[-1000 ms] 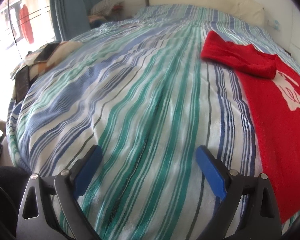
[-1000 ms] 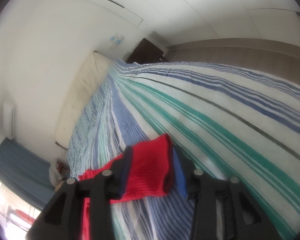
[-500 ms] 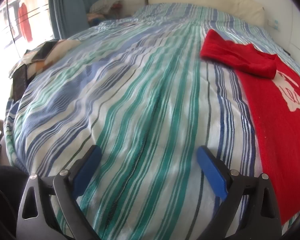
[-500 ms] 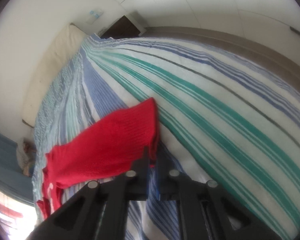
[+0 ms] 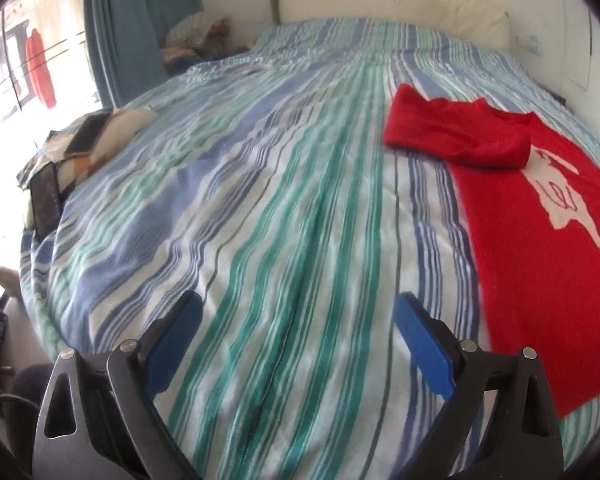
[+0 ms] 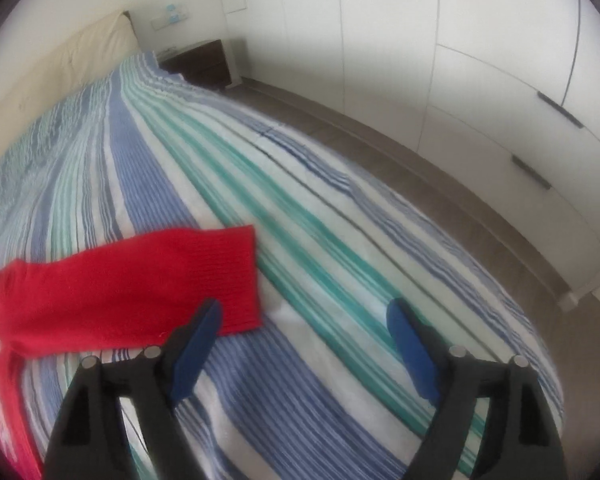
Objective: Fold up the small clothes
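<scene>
Striped bed (image 5: 260, 220): one red sweater (image 5: 540, 240), two open hand-held grippers.

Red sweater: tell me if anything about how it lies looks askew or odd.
Nothing is damaged. The red sweater lies flat along the striped bedspread, but one sleeve is folded over and bunched near the collar, while the other sleeve sticks straight out sideways. Both grippers are open and hold nothing.
</scene>
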Action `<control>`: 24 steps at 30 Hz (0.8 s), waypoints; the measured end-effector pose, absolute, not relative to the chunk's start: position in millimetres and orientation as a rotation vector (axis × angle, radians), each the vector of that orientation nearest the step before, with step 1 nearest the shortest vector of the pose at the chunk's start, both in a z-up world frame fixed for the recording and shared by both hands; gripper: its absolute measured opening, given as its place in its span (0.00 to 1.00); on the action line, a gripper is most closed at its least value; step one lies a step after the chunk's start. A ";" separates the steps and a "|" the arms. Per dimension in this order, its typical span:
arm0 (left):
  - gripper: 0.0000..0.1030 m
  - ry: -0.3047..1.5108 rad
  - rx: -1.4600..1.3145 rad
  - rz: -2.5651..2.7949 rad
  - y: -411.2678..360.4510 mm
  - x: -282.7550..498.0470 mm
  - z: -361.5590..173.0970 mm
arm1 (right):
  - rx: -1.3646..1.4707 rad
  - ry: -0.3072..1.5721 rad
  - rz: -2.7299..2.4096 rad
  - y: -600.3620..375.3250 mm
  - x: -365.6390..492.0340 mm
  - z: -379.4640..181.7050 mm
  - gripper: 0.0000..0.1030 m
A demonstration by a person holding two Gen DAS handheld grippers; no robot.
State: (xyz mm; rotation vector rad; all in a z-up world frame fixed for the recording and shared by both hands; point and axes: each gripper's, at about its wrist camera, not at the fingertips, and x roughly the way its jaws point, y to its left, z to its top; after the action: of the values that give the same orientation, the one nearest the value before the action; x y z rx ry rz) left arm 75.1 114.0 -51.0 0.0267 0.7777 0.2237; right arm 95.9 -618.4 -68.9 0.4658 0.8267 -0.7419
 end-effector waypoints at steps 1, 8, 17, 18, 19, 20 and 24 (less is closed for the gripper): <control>0.94 0.743 0.032 0.190 110.7 79.5 -33.9 | 0.454 0.794 -0.787 -620.6 86.0 -60.3 0.81; 0.99 0.791 0.039 -0.402 43.0 206.4 59.3 | 0.478 0.467 -0.827 -610.6 36.1 9.8 0.81; 0.93 1.121 0.052 -0.442 -36.6 320.0 -64.3 | 0.270 0.519 -0.514 -512.2 79.5 9.6 0.90; 0.90 1.135 0.052 -0.491 -44.8 315.7 -70.6 | 0.231 0.532 -0.508 -505.6 82.3 6.9 0.90; 0.89 1.145 0.056 -0.558 -54.0 308.6 -73.5 | 0.197 0.543 -0.506 -501.0 85.9 4.8 0.90; 0.89 1.145 0.071 -0.637 -64.1 298.0 -72.6 | 0.177 0.553 -0.501 -499.0 88.9 2.6 0.90; 0.89 1.108 0.263 -1.057 -97.1 215.5 -44.5 | 0.217 0.583 -0.488 -505.1 86.9 -8.9 0.90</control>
State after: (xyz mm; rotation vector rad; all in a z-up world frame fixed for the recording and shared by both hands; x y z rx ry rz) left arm 215.5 -97.1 -44.5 0.2630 1.1080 -1.0568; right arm 86.9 -505.1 -8.9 0.2173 0.5827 -0.4878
